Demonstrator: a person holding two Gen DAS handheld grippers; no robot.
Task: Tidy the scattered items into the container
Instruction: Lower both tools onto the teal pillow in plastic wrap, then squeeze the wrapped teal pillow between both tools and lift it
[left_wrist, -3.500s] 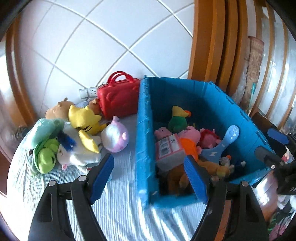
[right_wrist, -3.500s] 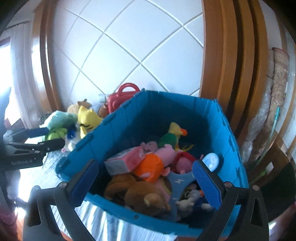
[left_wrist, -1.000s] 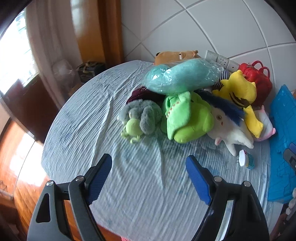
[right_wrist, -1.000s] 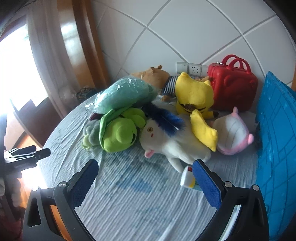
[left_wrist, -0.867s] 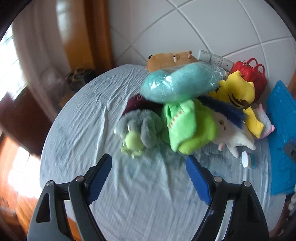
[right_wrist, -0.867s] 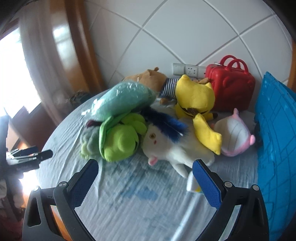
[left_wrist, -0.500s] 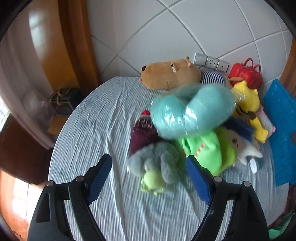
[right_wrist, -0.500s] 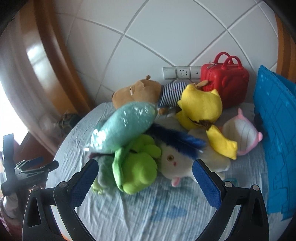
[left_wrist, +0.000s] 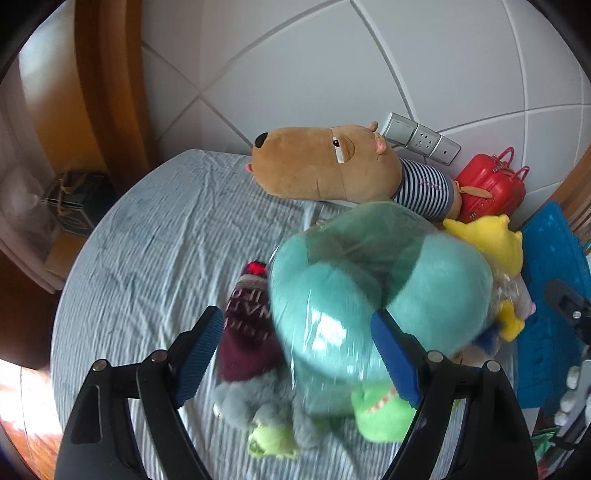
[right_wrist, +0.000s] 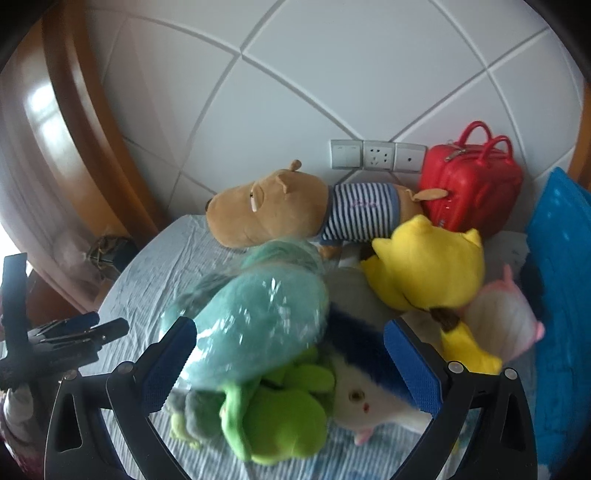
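Both the left gripper (left_wrist: 297, 352) and right gripper (right_wrist: 290, 354) hover with fingers wide, empty, over the teal plush (right_wrist: 255, 332) atop the toy pile on the bed (left_wrist: 155, 251); the blue container (right_wrist: 561, 295) stands beside.

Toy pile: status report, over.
Both jaws open, nothing held. Teal plush in plastic wrap tops the pile, directly ahead of both. Blue container at the right edge. Green plush and maroon hat wedged beneath.
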